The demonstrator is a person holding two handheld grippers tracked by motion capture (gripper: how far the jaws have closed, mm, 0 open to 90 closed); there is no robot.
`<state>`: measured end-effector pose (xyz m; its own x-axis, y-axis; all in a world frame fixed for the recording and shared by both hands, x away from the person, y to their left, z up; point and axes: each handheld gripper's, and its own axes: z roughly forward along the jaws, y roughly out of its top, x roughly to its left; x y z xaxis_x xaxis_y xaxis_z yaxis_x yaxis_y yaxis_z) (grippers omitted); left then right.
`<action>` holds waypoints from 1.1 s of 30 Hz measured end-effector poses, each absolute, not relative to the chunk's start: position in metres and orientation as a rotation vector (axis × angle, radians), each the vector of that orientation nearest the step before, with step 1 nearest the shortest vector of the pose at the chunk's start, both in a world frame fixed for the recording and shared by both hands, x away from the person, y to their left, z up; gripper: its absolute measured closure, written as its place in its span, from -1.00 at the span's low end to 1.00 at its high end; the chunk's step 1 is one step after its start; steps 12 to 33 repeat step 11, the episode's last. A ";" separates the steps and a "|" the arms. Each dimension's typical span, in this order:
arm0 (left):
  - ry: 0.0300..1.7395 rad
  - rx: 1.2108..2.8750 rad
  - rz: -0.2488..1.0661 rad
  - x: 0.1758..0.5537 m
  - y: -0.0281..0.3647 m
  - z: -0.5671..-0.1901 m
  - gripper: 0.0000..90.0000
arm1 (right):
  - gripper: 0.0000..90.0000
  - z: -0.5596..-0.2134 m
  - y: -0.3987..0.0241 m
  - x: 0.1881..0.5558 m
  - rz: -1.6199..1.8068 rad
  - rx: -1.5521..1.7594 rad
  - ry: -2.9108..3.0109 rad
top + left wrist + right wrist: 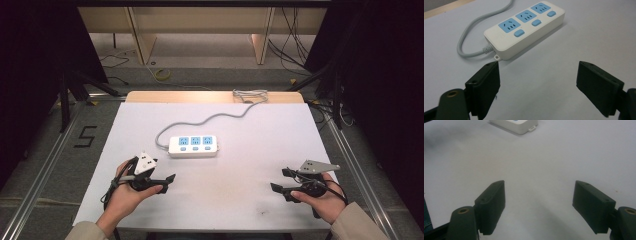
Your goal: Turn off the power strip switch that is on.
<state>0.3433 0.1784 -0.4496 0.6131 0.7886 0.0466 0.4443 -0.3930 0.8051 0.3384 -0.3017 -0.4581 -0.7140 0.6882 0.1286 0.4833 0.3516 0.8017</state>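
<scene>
White power strip (193, 146) lies flat near centre of the bench (250, 135), long side running left-right in the high view. It has 3 blue sockets in a row on top, each w/ a blue switch button beside it. Grey cable (210, 120) leaves its left end, loops round behind the strip, then snakes off toward the far right edge of the bench, where it ends in a loose coil.

Left gripper (167, 181) sits at the near-left part of the bench, held in the person's left hand (127, 192), just beside the strip's near-left corner but not touching it. Its fingers (486, 85) are released, spread wide apart w/ nothing between them. In the left gripper view the strip lies just ahead of the fingers, cable end nearest, small mounting tab at that corner pointing at the left finger.

Right gripper (281, 181) is at the near-right of the bench in the right hand (322, 200), well apart from the strip. Fingers (491, 205) also released, wide gap, holding nothing; bare white surface under them. In the right gripper view only a corner of the strip (520, 126) w/ its tab peeks in at the top edge.

Both grippers hang low over the bench surface; can't tell if they touch it.
</scene>
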 end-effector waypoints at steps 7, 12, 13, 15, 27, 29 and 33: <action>0.942 2.068 0.556 0.342 0.171 -0.452 -0.58 | -0.40 -0.458 -0.301 0.338 1.293 1.039 2.384; 0.938 2.071 0.558 0.343 0.170 -0.452 -0.59 | -0.41 -0.458 -0.302 0.338 1.294 1.045 2.381; 0.938 2.071 0.558 0.343 0.170 -0.452 -0.59 | -0.41 -0.458 -0.302 0.338 1.294 1.045 2.381; 0.938 2.071 0.558 0.343 0.170 -0.452 -0.59 | -0.41 -0.458 -0.302 0.338 1.294 1.045 2.381; 0.938 2.071 0.558 0.343 0.170 -0.452 -0.59 | -0.41 -0.458 -0.302 0.338 1.294 1.045 2.381; 0.938 2.071 0.558 0.343 0.170 -0.452 -0.59 | -0.41 -0.458 -0.302 0.338 1.294 1.045 2.381; 0.938 2.071 0.558 0.343 0.170 -0.452 -0.59 | -0.41 -0.458 -0.302 0.338 1.294 1.045 2.381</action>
